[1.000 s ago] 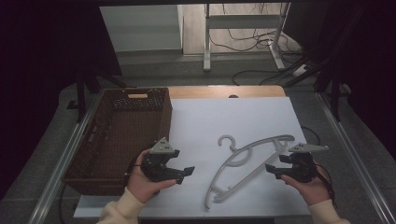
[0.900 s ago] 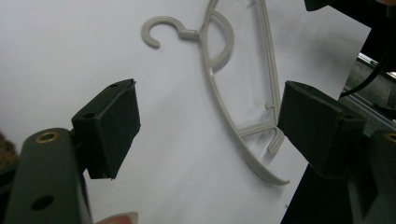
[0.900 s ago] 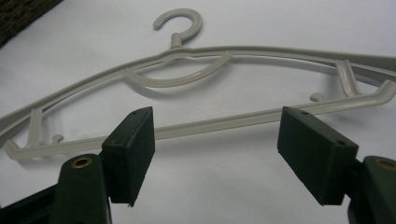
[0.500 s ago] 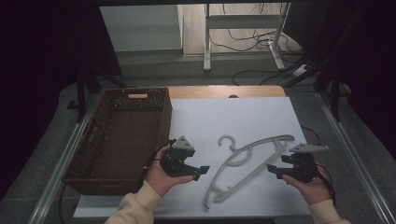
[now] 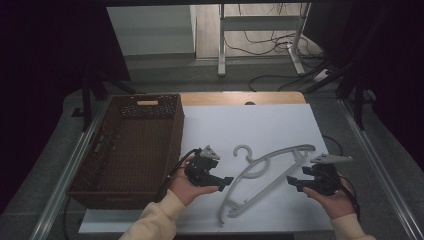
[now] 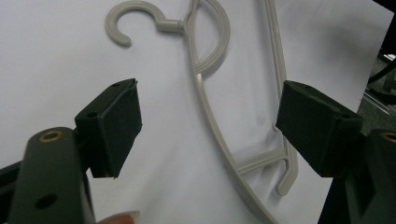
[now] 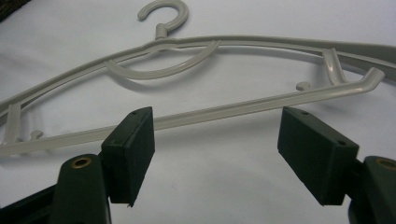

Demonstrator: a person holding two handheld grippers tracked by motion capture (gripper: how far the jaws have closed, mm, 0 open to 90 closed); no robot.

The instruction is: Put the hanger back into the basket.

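A pale grey plastic hanger (image 5: 265, 175) lies flat on the white table top (image 5: 240, 125), hook toward the far side. My left gripper (image 5: 226, 180) is held just left of the hanger's lower arm, jaws open and empty. In the left gripper view the hanger (image 6: 219, 107) runs between the two black pads (image 6: 116, 126) but farther off, untouched. My right gripper (image 5: 292, 181) hovers right of the hanger, open, pointing at it. Beyond the right gripper's wide-apart pads (image 7: 133, 149), the right gripper view has the hanger (image 7: 196, 70) lying crosswise.
A brown wicker basket (image 5: 130, 145) stands on the left part of the table, close to my left hand. A wooden strip (image 5: 240, 98) edges the table's far side. Metal rails run along both sides, with cables and a stand on the floor beyond.
My left gripper has moved right from beside the basket toward the hanger's lower arm. The right gripper and the hanger have stayed where they were.
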